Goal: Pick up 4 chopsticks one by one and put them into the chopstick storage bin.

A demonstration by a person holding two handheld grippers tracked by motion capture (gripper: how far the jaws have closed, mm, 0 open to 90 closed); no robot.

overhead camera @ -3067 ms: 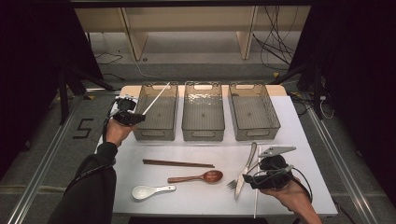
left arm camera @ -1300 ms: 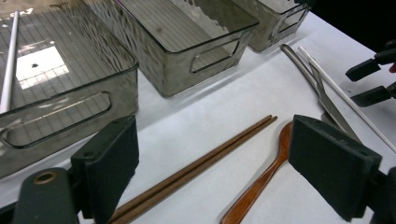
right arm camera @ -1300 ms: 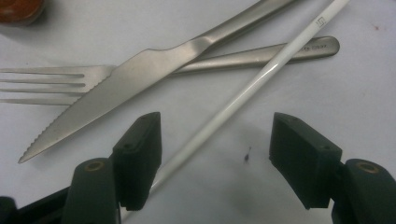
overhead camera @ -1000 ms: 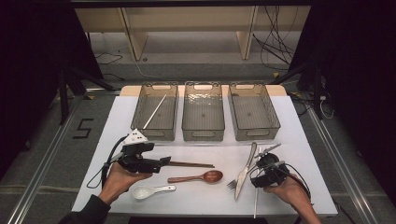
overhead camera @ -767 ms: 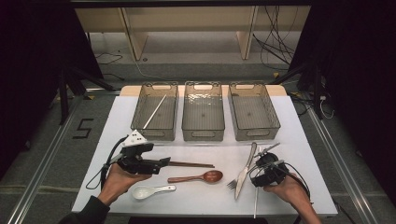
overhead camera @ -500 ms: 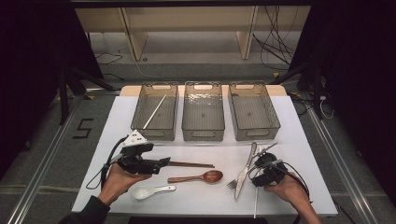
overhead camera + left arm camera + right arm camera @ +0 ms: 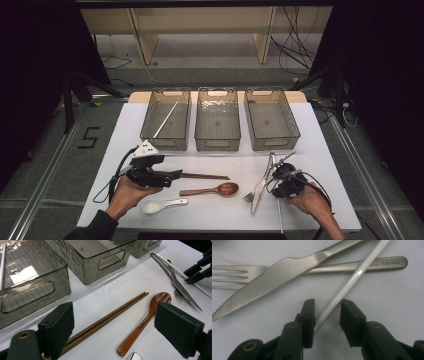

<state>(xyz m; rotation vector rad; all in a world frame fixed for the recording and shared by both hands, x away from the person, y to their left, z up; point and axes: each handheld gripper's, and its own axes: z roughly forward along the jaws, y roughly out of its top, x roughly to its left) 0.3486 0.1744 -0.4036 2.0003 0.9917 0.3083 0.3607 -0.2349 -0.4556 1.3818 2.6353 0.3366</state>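
My right gripper (image 7: pixel 325 308) (image 7: pixel 276 182) is low over the table with a white chopstick (image 7: pixel 352 277) (image 7: pixel 279 215) between its jaws. The jaws have just been closing; the stick lies against one pad and a gap remains at the other. A steel knife (image 7: pixel 274 272) (image 7: pixel 261 186) and fork (image 7: pixel 234 277) lie crossed just ahead. My left gripper (image 7: pixel 115 322) (image 7: pixel 175 176) is wide open at the end of a pair of brown chopsticks (image 7: pixel 110 315) (image 7: pixel 205 176). A wooden spoon (image 7: pixel 147 320) (image 7: pixel 212 190) lies beside them.
Three clear grey bins (image 7: pixel 167 142) (image 7: pixel 217 145) (image 7: pixel 272 145) stand in a row at the back of the white table (image 7: pixel 330 165). The left bin holds a white chopstick (image 7: pixel 165 120). A white ceramic spoon (image 7: pixel 156 205) lies near the front edge by the left hand.
The left gripper came down from the left bin to the brown chopsticks, leaving a white chopstick in the bin. Over the last second both hands have kept still.
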